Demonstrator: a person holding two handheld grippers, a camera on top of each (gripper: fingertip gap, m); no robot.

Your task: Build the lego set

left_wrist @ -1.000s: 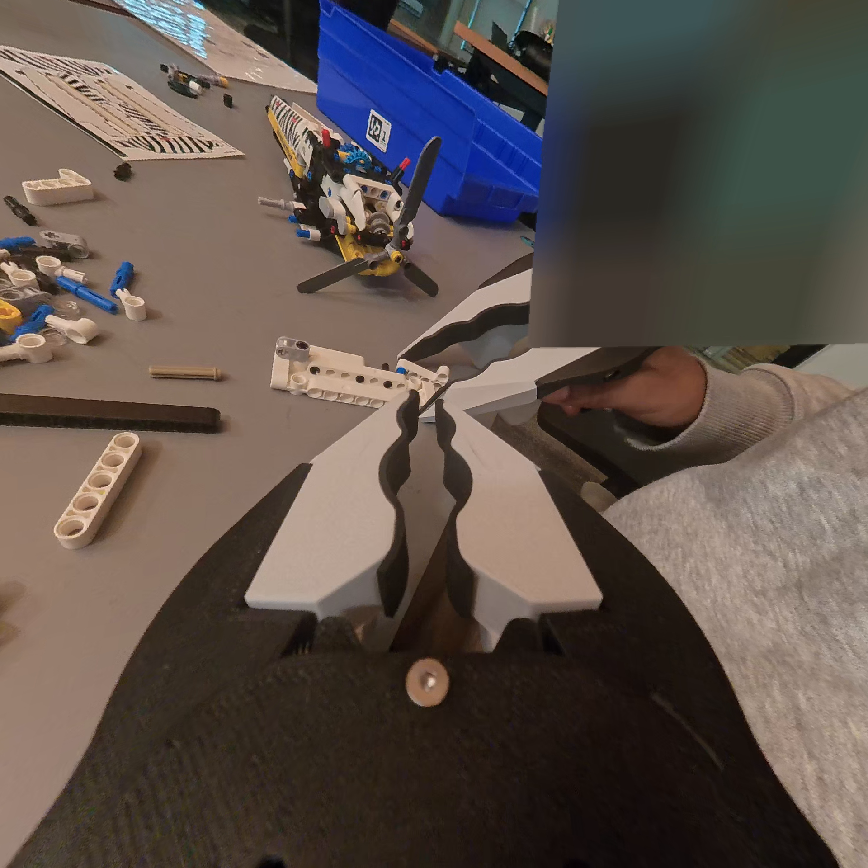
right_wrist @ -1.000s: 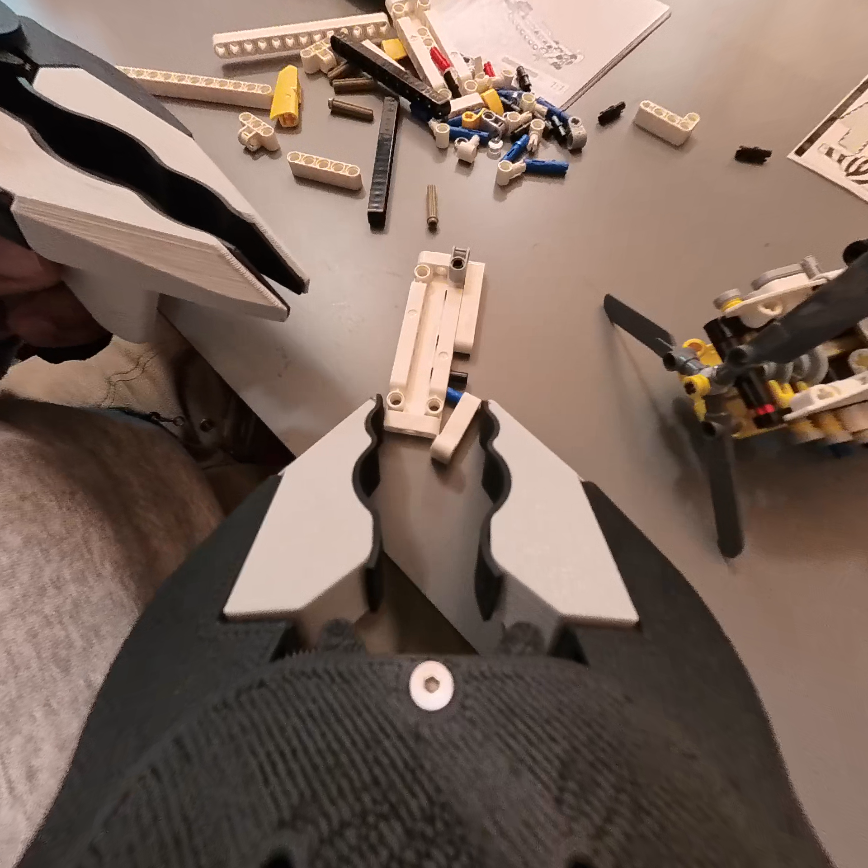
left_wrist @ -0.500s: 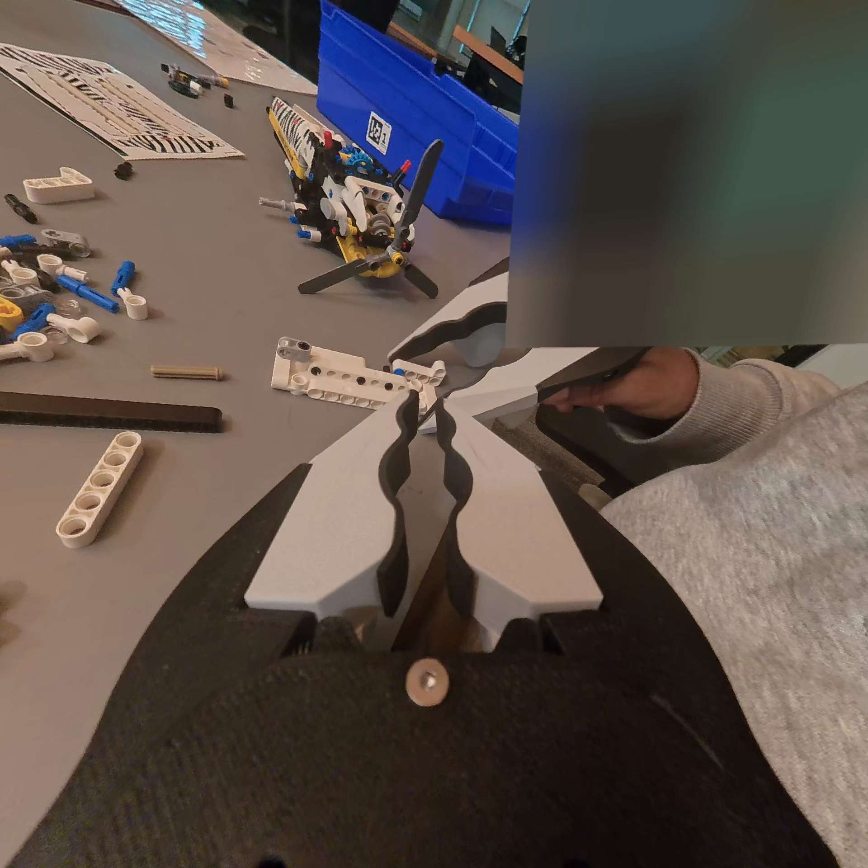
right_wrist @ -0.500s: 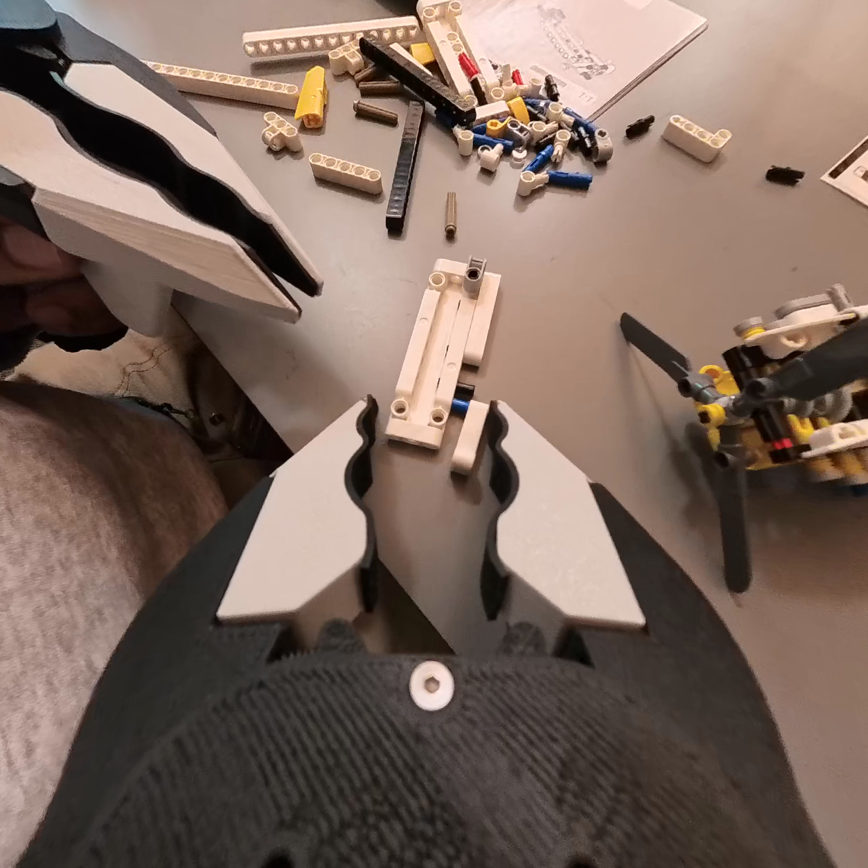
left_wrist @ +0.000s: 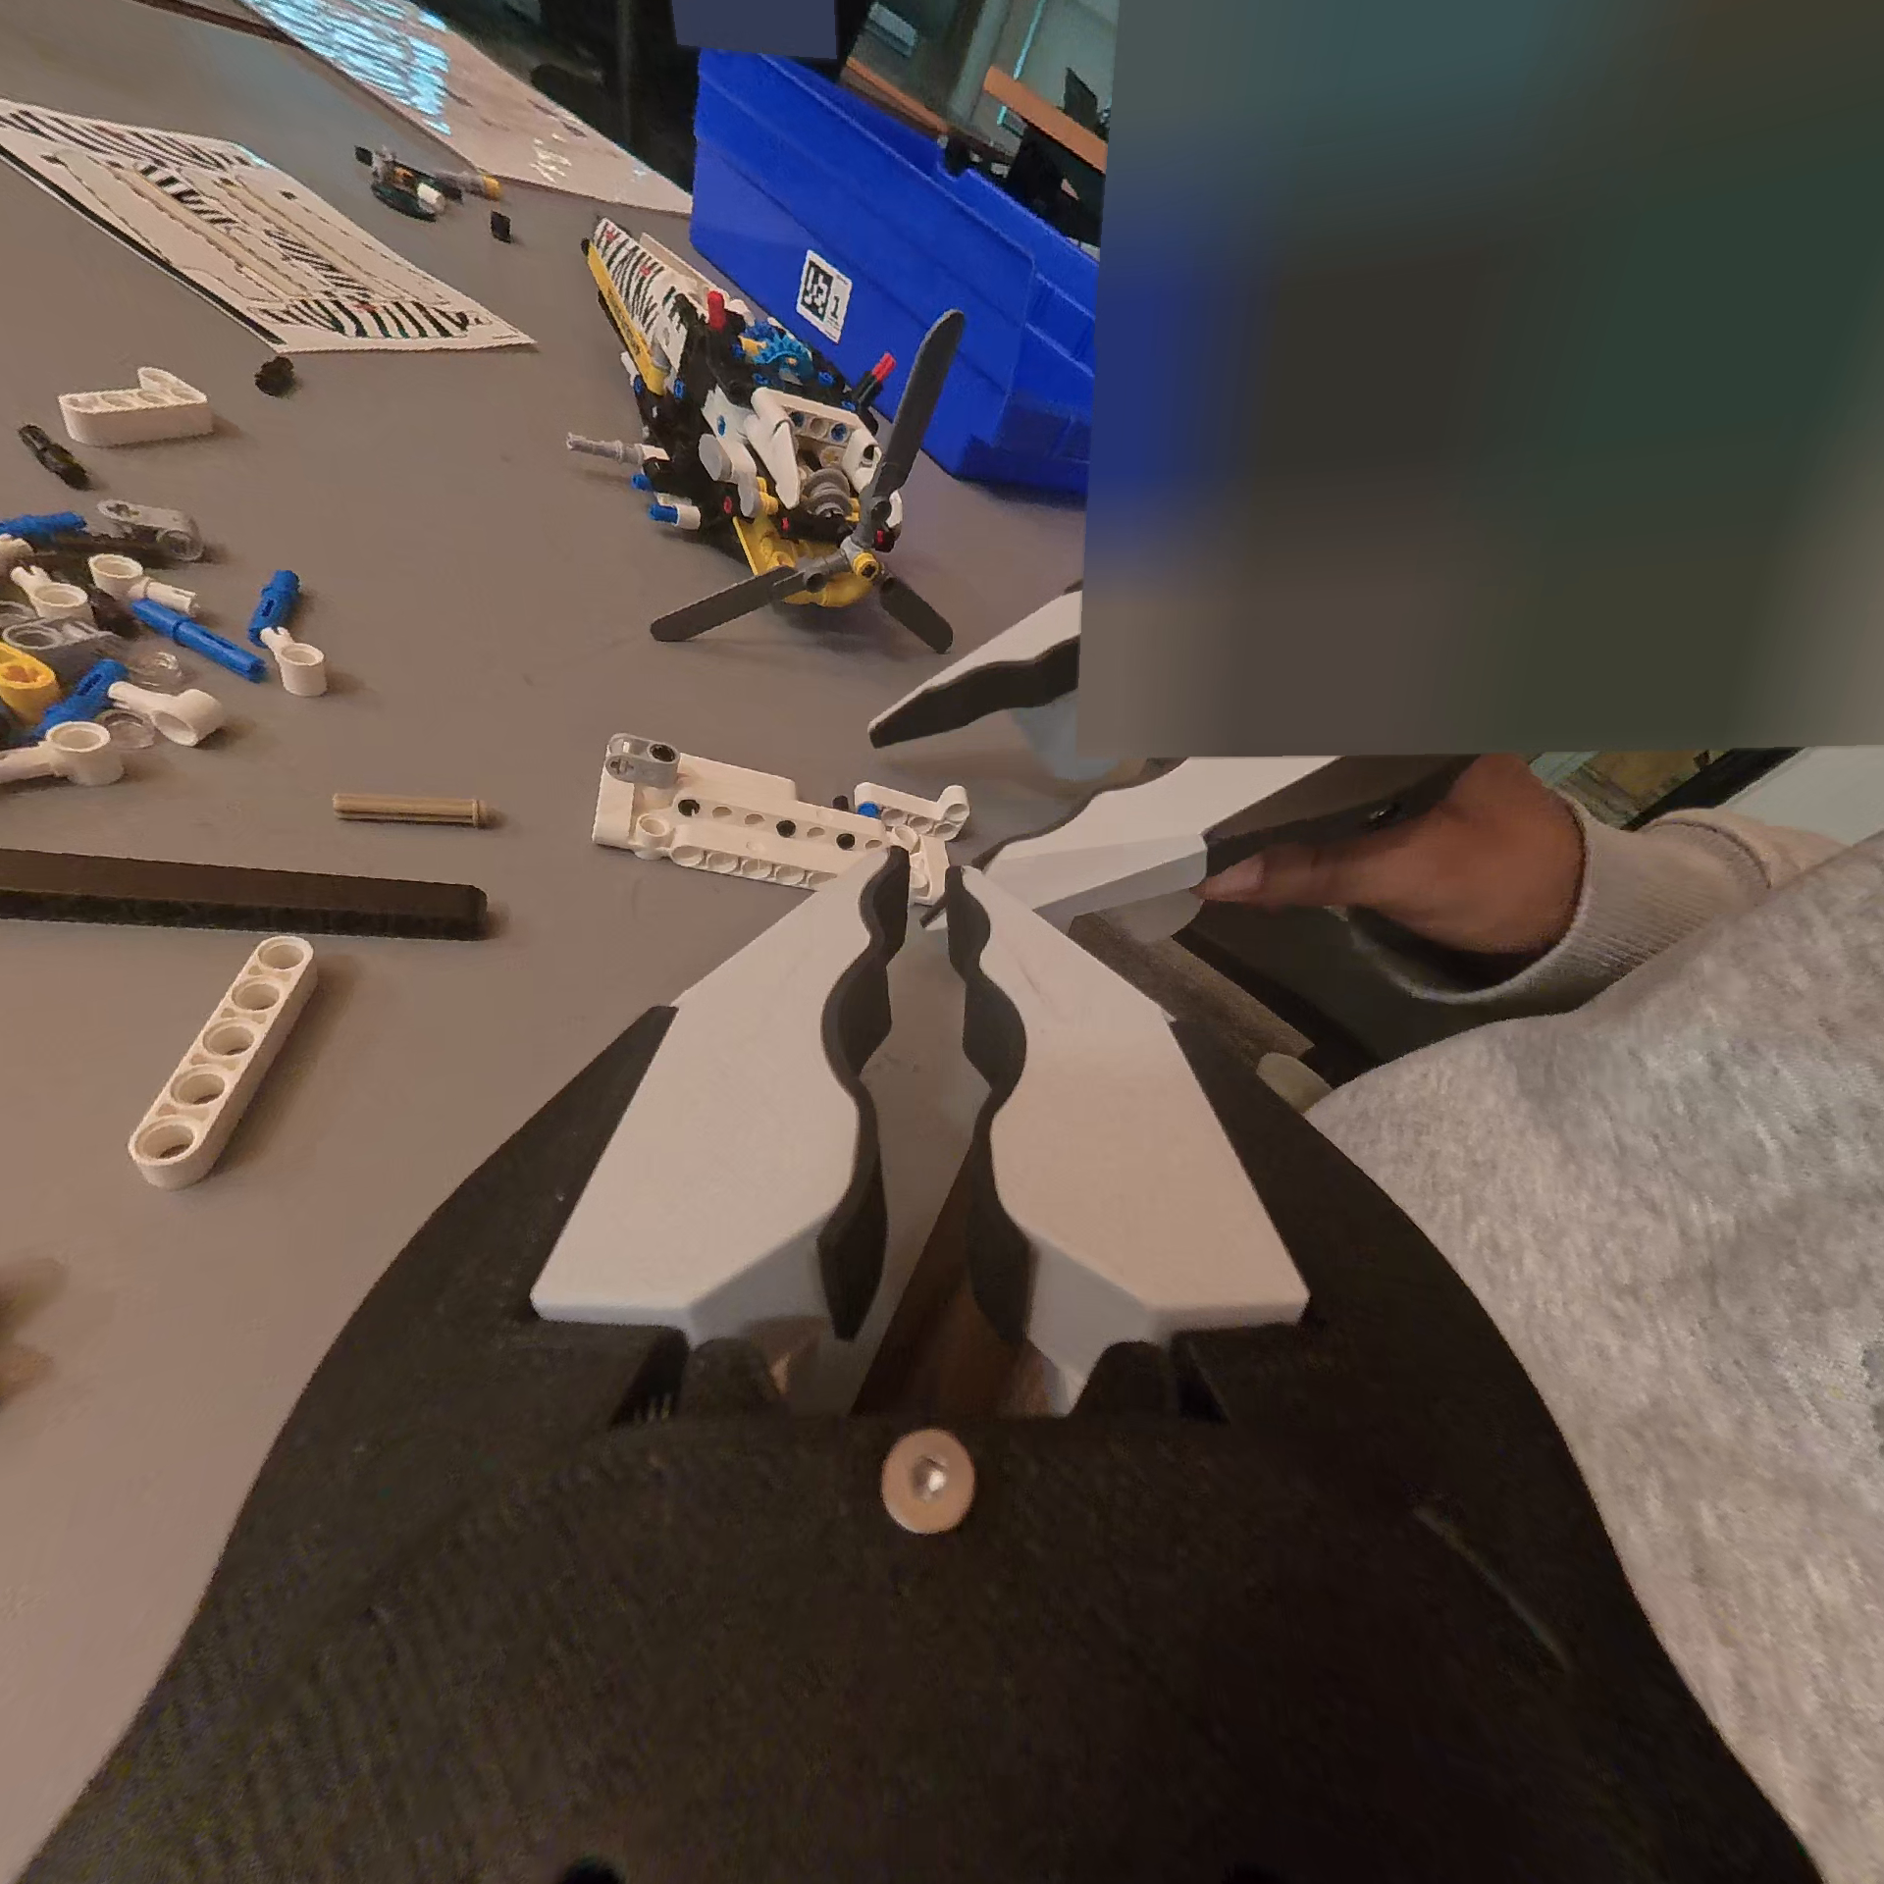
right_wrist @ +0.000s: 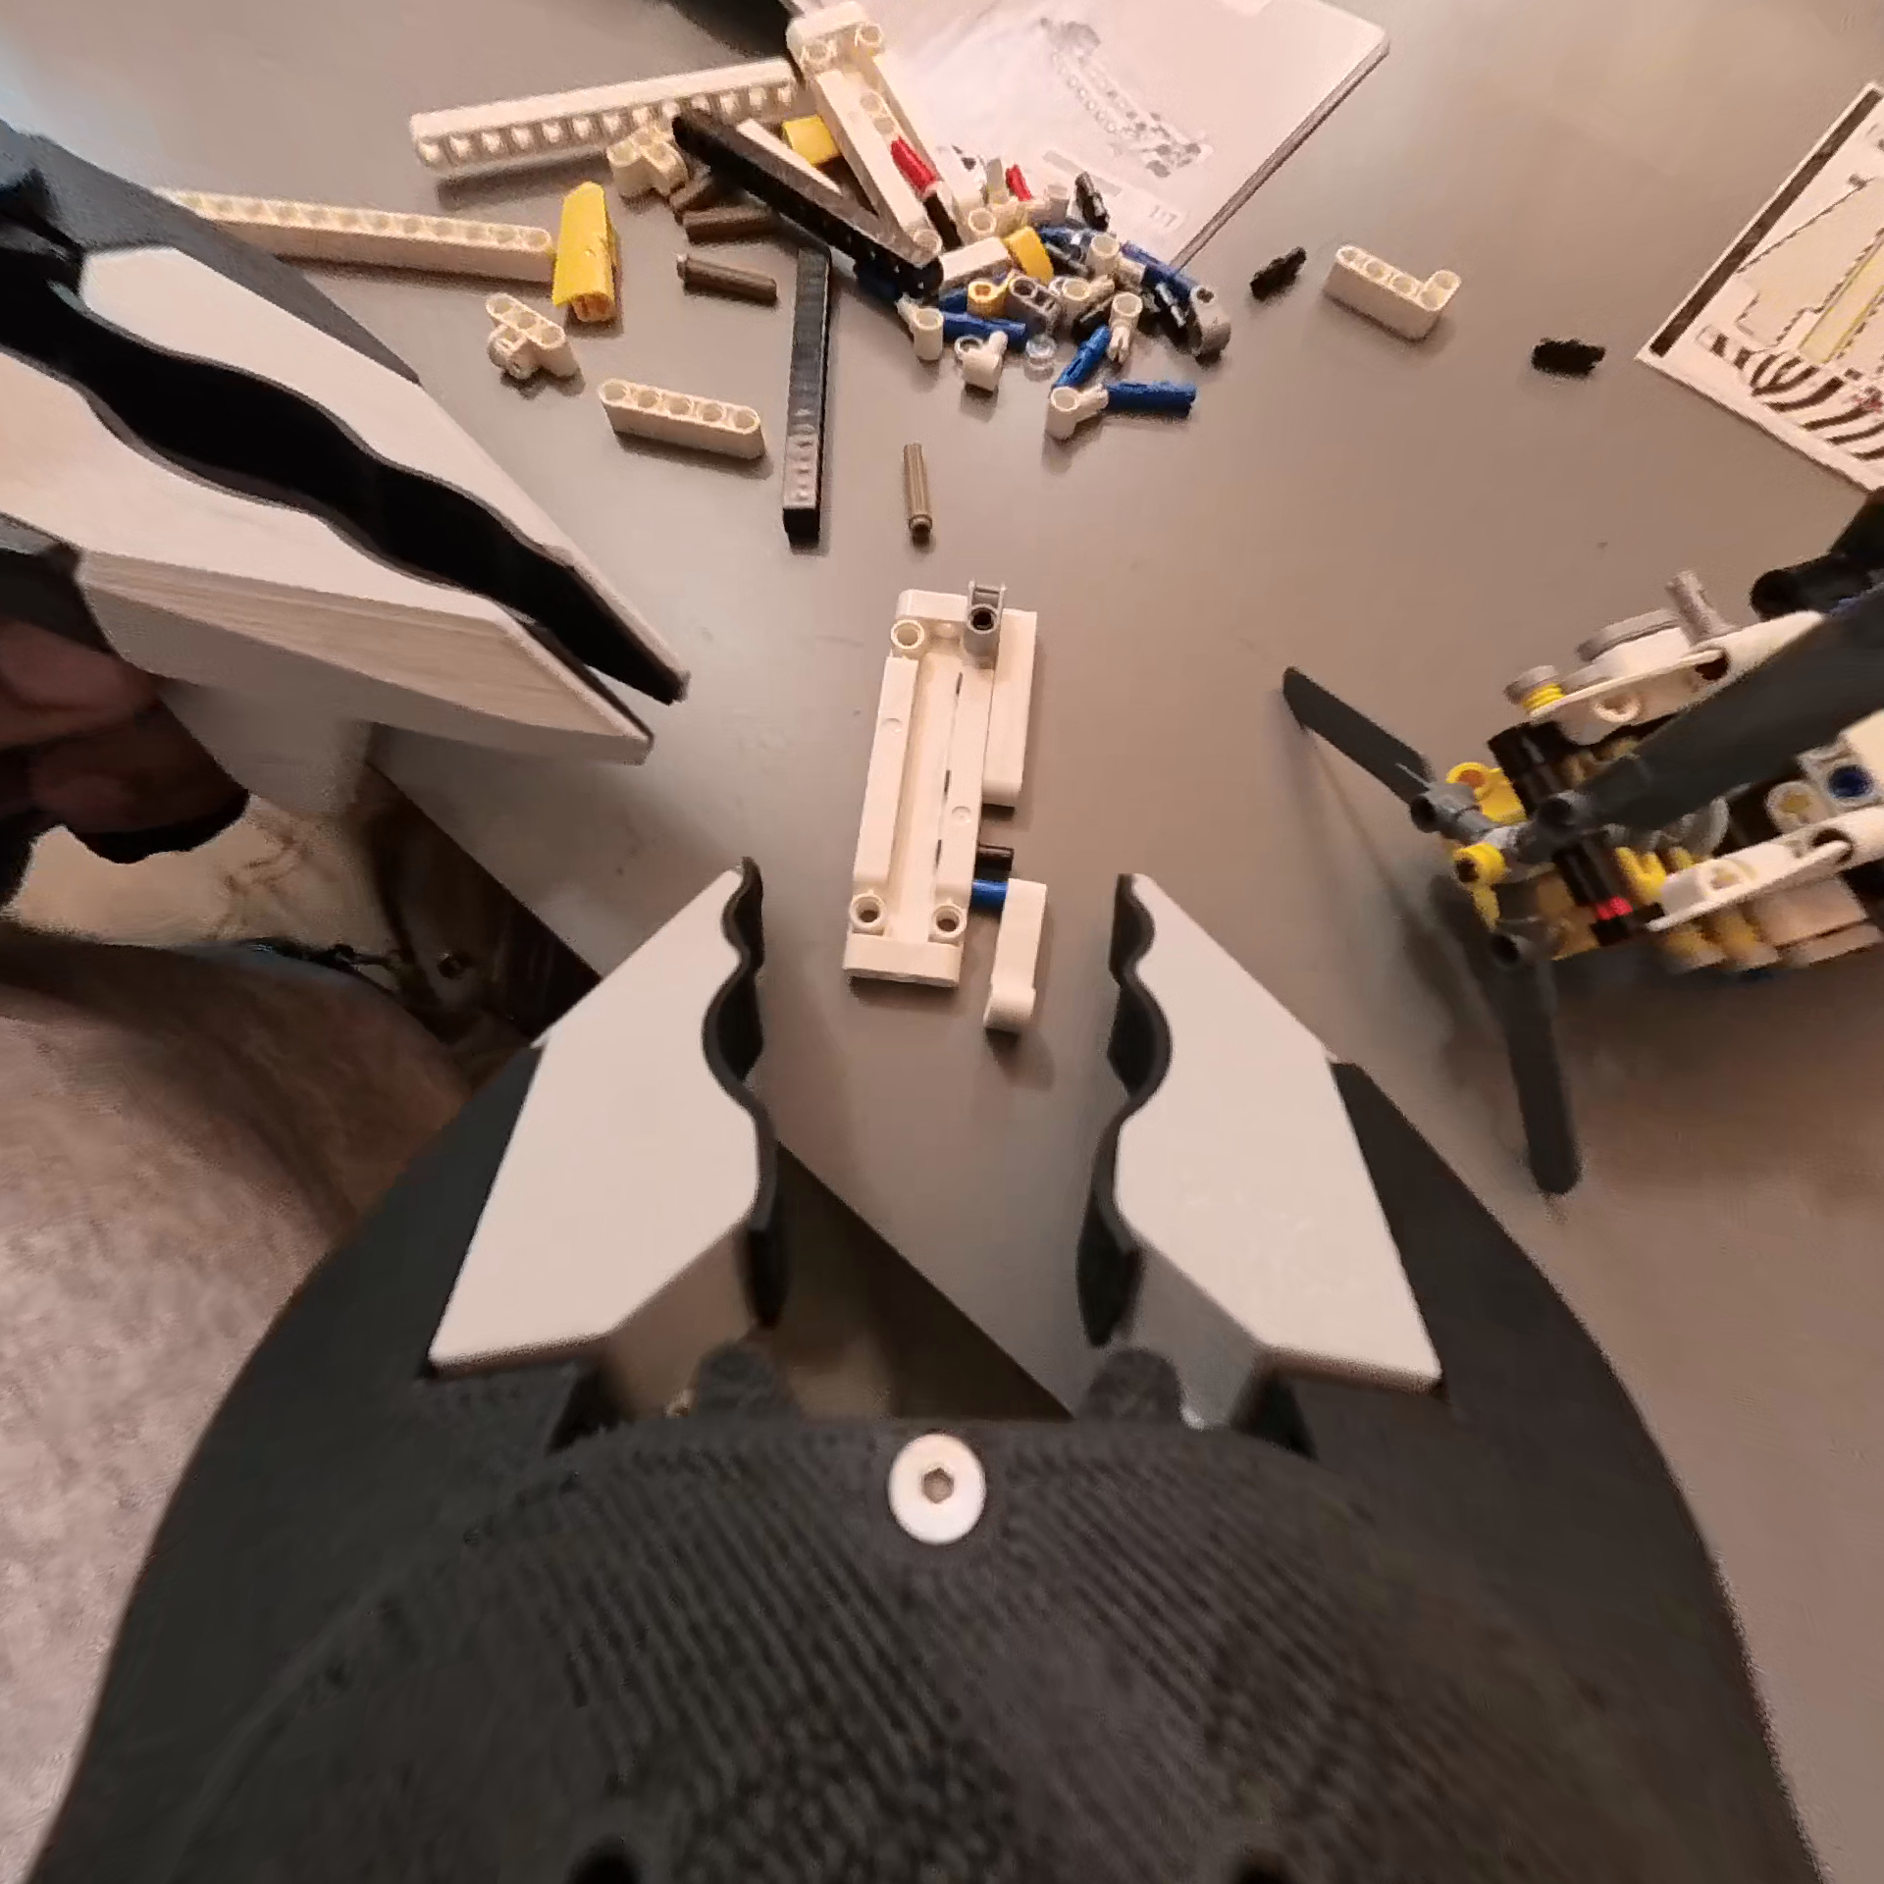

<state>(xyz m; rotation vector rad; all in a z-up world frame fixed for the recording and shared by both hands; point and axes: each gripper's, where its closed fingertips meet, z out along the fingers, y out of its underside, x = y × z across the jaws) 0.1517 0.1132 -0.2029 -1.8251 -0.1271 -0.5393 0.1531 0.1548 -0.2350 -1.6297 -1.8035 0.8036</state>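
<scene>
Grey table (right_wrist: pixel 1325 571): white subassembly (right_wrist: pixel 943 785) lies flat just ahead of right gripper (right_wrist: pixel 933 897), whose jaws are wide apart, holding nothing. Left gripper (left_wrist: pixel 923 877) nearly closed, empty, tips near subassembly's end. Propeller plane (left_wrist: pixel 775 459) sits well beyond.

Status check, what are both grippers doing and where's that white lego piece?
Right gripper open, empty. Left gripper nearly shut, empty. White sub-assembly flat on the table, just beyond the right fingers. Nothing in the way.
</scene>
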